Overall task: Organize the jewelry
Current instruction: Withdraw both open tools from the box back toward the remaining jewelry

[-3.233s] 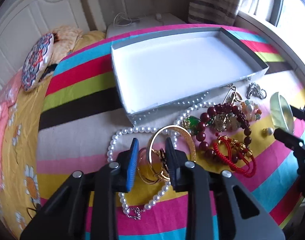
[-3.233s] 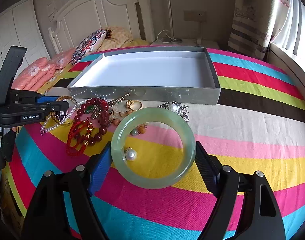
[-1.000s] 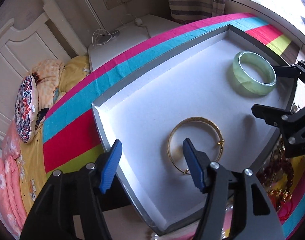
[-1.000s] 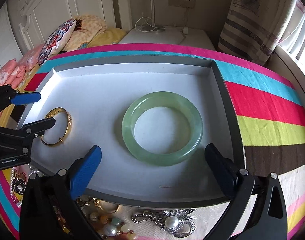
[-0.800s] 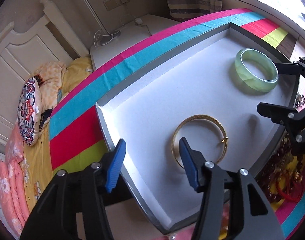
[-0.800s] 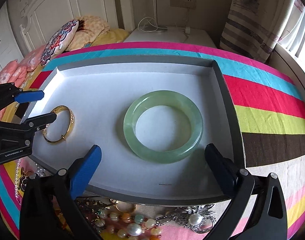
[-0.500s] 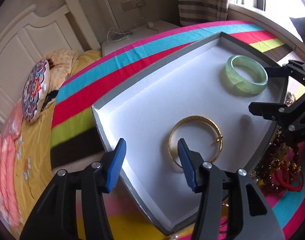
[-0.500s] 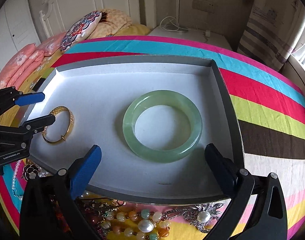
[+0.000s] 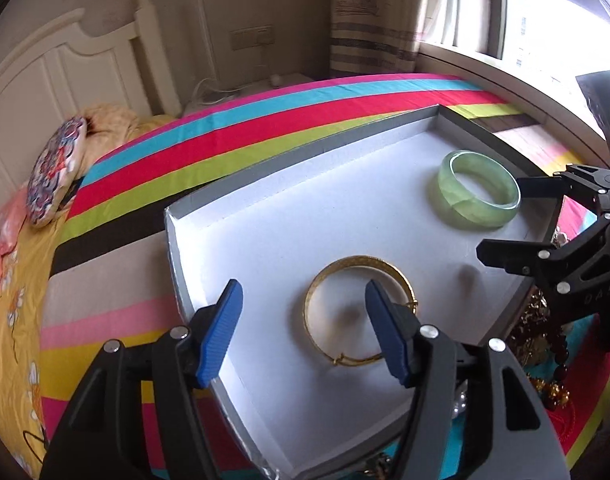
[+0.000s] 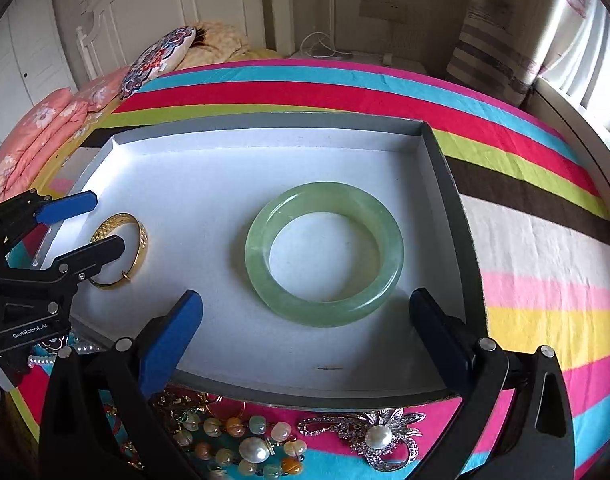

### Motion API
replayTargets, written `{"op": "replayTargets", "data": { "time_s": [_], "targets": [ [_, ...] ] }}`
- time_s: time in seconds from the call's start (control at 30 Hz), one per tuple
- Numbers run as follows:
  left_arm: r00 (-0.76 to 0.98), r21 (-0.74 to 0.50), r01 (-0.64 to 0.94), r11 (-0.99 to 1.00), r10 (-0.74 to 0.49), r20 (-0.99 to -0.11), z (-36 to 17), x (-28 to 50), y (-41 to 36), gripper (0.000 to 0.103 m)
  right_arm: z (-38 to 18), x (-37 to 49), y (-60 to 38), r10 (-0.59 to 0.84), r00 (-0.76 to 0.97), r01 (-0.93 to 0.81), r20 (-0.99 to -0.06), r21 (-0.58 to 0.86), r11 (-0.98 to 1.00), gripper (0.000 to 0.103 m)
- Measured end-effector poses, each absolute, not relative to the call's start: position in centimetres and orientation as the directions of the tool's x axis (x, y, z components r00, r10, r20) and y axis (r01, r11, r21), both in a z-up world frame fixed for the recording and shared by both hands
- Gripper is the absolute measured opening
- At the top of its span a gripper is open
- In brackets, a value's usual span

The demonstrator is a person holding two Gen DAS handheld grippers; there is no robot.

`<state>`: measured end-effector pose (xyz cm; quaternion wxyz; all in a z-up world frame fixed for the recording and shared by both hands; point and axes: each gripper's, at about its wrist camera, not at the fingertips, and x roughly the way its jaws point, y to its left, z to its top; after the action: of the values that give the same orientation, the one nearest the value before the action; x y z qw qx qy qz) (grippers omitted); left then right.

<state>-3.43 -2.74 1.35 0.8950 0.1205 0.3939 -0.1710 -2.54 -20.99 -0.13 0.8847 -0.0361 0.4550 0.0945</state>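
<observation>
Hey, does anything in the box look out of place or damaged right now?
Nothing stands out. The jade bangle and gold bangle both lie flat and apart inside the box. Only oddity: a small dark mark on the box floor near its front wall. Both tongs, left and right, are open.

left wrist: you're looking down close over the tray (image 9: 305, 148) near-left corner | right wrist: close over its near edge, facing headboard | both share tray floor
</observation>
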Motion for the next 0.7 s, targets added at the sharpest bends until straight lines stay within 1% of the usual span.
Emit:
{"op": "replayTargets", "data": {
  "time_s": [0.13, 0.17, 0.23, 0.3, 0.33, 0.4, 0.47, 0.53, 0.6, 0.67, 0.7],
  "targets": [
    [0.62, 0.082, 0.428, 0.9, -0.226, -0.752, 1.4, -4.0, -3.6, 0.063, -0.1, -4.4, -21.7, 0.103, 0.572, -0.141, -0.813, 0.027, 0.99, 0.099],
    [0.62, 0.087, 0.422, 0.902, -0.218, -0.753, 1.4, -4.1, -3.6, 0.063, -0.1, -4.9, -21.9, 0.113, 0.581, -0.14, -0.806, 0.038, 0.989, 0.099],
    [0.637, 0.074, 0.397, 0.915, -0.217, -0.74, 2.3, -4.9, -2.9, 0.066, 0.8, -5.9, -22.5, 0.131, 0.625, -0.135, -0.77, 0.059, 0.989, 0.099],
    [0.668, 0.018, 0.36, 0.933, -0.245, -0.703, 4.0, -6.3, -1.1, 0.077, 1.8, -7.5, -23.6, 0.153, 0.673, -0.116, -0.724, 0.101, 0.988, 0.099],
    [0.689, -0.007, 0.339, 0.941, -0.254, -0.679, 4.9, -7.0, 0.0, 0.08, 2.5, -8.5, -24.2, 0.167, 0.703, -0.113, -0.691, 0.122, 0.986, 0.099],
    [0.74, -0.071, 0.284, 0.956, -0.266, -0.618, 6.5, -9.4, 2.7, 0.093, 3.5, -11.4, -25.0, 0.211, 0.754, -0.147, -0.622, 0.153, 0.977, 0.099],
    [0.769, -0.139, 0.24, 0.961, -0.276, -0.577, 7.1, -11.2, 5.1, 0.099, 3.8, -13.6, -24.8, 0.277, 0.76, -0.239, -0.588, 0.143, 0.96, 0.099],
    [0.792, -0.195, 0.178, 0.965, -0.258, -0.553, 7.0, -13.2, 7.4, 0.101, 3.9, -15.3, -23.8, 0.315, 0.754, -0.321, -0.577, 0.096, 0.942, 0.099],
    [0.804, -0.217, 0.123, 0.968, -0.225, -0.55, 6.3, -14.9, 9.0, 0.101, 3.6, -16.7, -22.5, 0.319, 0.745, -0.377, -0.586, 0.025, 0.926, 0.093],
    [0.813, -0.201, 0.084, 0.976, -0.184, -0.553, 5.4, -16.7, 9.9, 0.101, 3.2, -16.9, -21.4, 0.311, 0.729, -0.399, -0.61, -0.011, 0.917, 0.073],
    [0.817, -0.187, 0.075, 0.979, -0.168, -0.551, 5.2, -17.5, 10.1, 0.101, 2.9, -16.7, -21.0, 0.311, 0.716, -0.404, -0.625, -0.008, 0.915, 0.07]
  ]
}}
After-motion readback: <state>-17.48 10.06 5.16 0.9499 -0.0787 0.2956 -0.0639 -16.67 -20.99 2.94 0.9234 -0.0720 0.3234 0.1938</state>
